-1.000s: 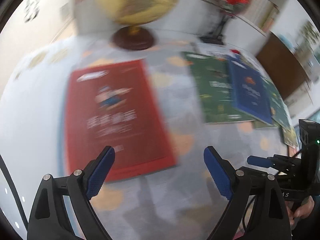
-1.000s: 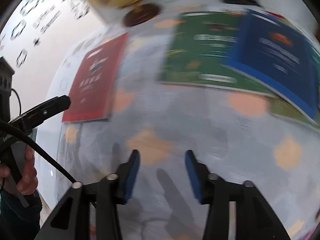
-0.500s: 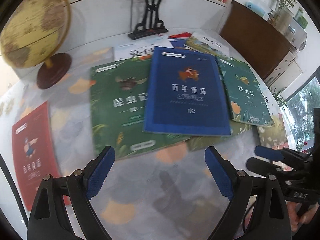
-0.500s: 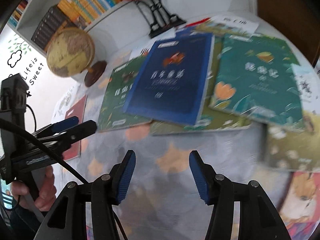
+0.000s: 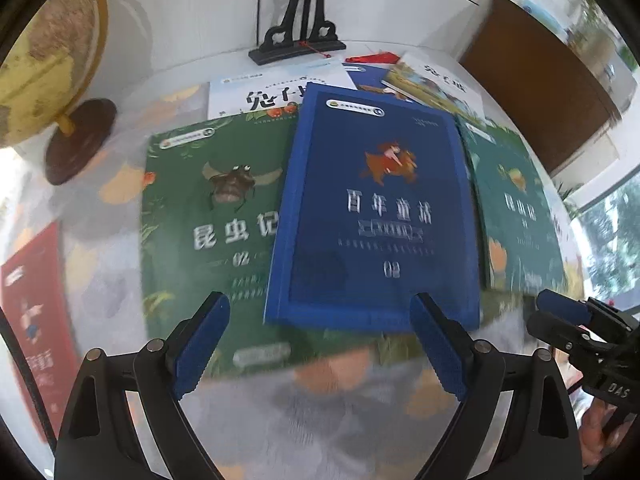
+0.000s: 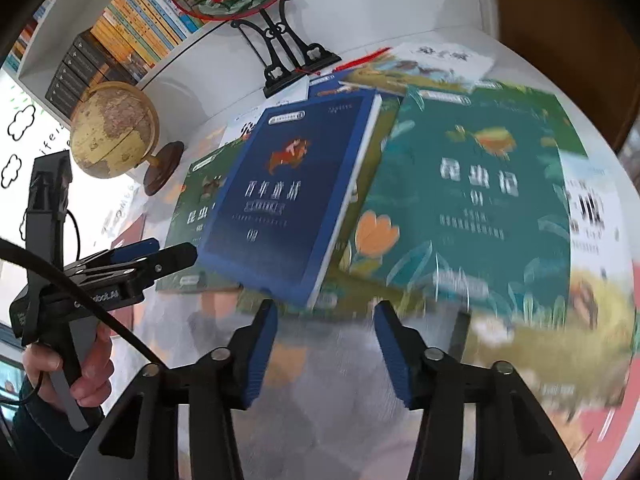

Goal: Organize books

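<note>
- My left claw [image 5: 320,340] hangs wide open over the blue book [image 5: 376,216], whose near edge lies between my pads, untouched.
- My right claw [image 6: 324,354] gapes empty, its jaws just narrowing, the blue book's corner at 12 o'clock.
- The green book [image 5: 208,216] lies under the blue one at 9 o'clock, the teal book [image 6: 476,196] at 3.
- The globe [image 6: 114,130] stands at 10 o'clock.

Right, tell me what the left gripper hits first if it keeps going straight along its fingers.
Most likely the near edge of the blue book: the open left gripper frames it. Depth is unclear, so it could meet the tablecloth first.
</note>
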A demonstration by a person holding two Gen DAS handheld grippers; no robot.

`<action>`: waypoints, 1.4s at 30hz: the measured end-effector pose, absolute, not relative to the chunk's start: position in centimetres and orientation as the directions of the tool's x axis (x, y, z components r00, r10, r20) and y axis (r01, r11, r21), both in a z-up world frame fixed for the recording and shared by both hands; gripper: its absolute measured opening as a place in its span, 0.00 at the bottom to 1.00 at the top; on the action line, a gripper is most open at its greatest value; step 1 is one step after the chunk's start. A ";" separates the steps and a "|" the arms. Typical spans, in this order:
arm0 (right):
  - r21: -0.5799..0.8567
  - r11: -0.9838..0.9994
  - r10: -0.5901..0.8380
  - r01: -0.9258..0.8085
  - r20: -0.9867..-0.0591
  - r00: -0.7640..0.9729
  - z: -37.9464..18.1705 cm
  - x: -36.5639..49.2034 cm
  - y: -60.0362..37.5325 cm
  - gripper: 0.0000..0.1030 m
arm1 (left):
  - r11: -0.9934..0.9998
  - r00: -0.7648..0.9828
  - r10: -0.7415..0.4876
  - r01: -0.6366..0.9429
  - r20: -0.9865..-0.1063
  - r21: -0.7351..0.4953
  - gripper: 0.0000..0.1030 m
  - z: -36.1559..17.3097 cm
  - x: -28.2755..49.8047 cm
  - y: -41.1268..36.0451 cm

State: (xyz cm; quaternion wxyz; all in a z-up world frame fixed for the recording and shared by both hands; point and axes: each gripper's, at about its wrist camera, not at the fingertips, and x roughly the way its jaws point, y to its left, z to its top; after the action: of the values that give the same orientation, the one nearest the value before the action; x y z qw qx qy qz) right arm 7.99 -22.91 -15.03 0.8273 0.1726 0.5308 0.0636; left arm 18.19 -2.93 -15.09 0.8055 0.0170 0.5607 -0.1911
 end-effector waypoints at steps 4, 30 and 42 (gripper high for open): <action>0.299 0.953 0.248 0.055 -0.871 0.423 -15.3 11.7 -22.3 0.36 | 0.929 0.278 -0.313 0.289 -0.908 -0.232 0.88 -16.7 20.7 -2.9; 0.244 0.970 0.240 -0.018 -0.934 0.266 -18.3 13.4 -19.1 0.33 | 0.883 0.184 -0.417 0.312 -0.890 -0.349 0.87 -18.4 14.2 -1.5; 0.323 0.946 0.315 0.022 -0.935 0.162 -20.5 5.1 -21.9 0.33 | 0.879 0.173 -0.445 0.274 -0.879 -0.391 0.99 -19.8 8.1 -2.3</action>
State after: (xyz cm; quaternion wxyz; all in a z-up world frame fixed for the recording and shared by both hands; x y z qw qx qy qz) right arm 5.07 -21.89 -20.46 0.7506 0.1317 0.6400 0.0978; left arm 8.10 -2.28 -19.83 0.7625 -0.0716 0.5983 -0.2356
